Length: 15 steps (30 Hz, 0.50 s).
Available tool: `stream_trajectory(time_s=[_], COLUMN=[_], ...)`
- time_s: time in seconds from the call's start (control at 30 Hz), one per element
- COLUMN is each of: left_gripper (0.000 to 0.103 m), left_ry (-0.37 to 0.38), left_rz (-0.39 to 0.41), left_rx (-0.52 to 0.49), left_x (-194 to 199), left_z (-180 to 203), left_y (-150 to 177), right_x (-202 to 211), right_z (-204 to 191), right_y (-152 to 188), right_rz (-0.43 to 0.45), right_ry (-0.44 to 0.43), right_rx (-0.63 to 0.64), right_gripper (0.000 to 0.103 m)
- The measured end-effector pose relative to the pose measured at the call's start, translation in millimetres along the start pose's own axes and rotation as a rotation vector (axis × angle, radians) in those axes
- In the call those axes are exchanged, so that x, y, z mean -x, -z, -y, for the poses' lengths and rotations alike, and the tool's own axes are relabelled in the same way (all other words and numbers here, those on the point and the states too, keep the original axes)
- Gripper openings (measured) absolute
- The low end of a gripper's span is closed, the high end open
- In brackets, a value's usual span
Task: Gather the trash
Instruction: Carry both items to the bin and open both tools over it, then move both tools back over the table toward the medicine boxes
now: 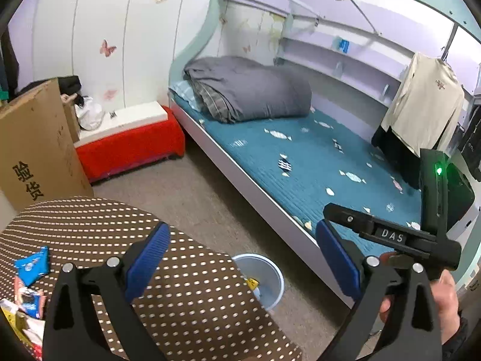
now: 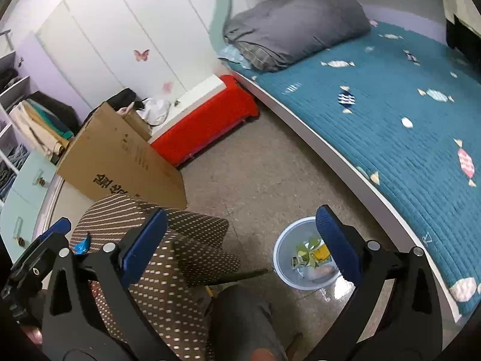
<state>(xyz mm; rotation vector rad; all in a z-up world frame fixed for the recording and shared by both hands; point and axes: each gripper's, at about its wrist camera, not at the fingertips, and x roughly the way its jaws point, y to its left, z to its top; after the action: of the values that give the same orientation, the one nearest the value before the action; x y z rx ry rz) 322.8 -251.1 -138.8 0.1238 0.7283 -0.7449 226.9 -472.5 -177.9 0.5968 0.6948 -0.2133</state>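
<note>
A pale blue trash bin [image 2: 285,258] stands on the floor between the table and the bed, with yellow and silver wrappers inside; in the left wrist view the bin [image 1: 267,279] shows past the table edge. Snack wrappers lie at the table's left: a blue wrapper [image 1: 31,264] and a pile of colourful wrappers [image 1: 21,307]. My left gripper [image 1: 243,255] is open and empty above the table's right part. My right gripper [image 2: 240,237] is open and empty above the floor, its right finger over the bin. The right gripper also shows in the left wrist view [image 1: 390,234].
A round table with a brown dotted cloth [image 1: 186,300] fills the lower left. A cardboard box [image 1: 33,147] leans behind it. A red-covered bench [image 1: 132,144] stands by the wall. A bed with a teal quilt [image 1: 300,156] and a grey duvet runs along the right.
</note>
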Motion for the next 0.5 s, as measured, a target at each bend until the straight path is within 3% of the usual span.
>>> stream_trajectory(time_s=[0.5], left_gripper=[0.095], left_ry=[-0.137], left_rz=[0.088], left_rx=[0.117], left_x=[75], left_z=[-66], left_y=[31], right_x=[10], right_z=[-91], right_y=[19], right_rz=[-0.02], right_ry=[-0.092], right_rx=[0.179], right_gripper=[0.097])
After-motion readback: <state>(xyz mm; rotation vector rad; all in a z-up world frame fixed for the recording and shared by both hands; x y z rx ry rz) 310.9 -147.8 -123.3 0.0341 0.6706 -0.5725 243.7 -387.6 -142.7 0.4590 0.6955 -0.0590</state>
